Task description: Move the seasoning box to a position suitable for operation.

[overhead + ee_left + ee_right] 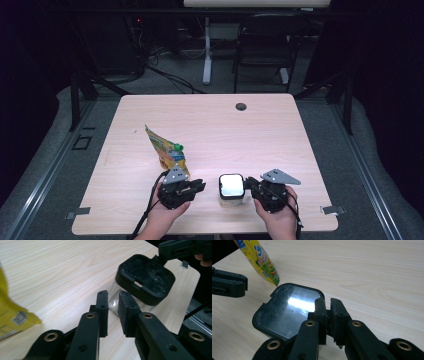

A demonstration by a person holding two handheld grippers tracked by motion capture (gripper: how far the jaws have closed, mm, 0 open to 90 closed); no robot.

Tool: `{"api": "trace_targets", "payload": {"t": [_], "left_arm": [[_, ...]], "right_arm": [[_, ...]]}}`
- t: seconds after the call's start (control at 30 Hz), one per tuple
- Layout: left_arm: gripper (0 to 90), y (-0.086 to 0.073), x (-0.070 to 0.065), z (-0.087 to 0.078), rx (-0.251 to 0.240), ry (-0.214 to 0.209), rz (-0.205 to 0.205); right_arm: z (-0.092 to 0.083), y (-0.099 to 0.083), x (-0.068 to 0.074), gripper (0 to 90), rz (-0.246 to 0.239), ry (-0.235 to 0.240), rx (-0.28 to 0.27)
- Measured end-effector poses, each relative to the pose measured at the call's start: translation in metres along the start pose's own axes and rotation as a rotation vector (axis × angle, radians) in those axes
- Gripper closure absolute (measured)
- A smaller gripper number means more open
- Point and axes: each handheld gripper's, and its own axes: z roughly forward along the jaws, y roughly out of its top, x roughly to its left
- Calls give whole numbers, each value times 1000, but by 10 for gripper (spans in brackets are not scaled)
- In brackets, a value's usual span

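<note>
Flanking a clear square jar [231,192] with glossy black lid, matte grippers close in

- The yellow pouch [15,317] is cut off by the left edge of the left hand-held gripper view, its print too blurred to read.
- In the high view, the person's forearms run off the bottom edge.
- The clear container [287,312] hides its body beneath the dark lid in the right hand-held gripper view.
- The contents of the container cannot be told.

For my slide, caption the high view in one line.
Two hand-held grippers, the left gripper and the right gripper, flank a black-lidded clear container near a yellow snack pouch on a wooden table.
</note>
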Motion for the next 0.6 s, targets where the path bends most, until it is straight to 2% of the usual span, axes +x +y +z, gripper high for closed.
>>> {"api": "trace_targets", "payload": {"t": [0.1, 0.3, 0.47, 0.6], "left_arm": [[831, 1, -3, 3, 4, -12, 4], [900, 1, -10, 11, 23, -39, 28], [900, 0, -14, 14, 33, -60, 38], [900, -1, -18, 17, 48, -77, 51]], "right_arm": [[0, -1, -1, 842, 2, 1, 1], [0, -3, -3, 844, 46, 19, -20], [0, -4, -6, 844, 72, 36, -22], [0, -4, -6, 844, 73, 36, -24]]}}
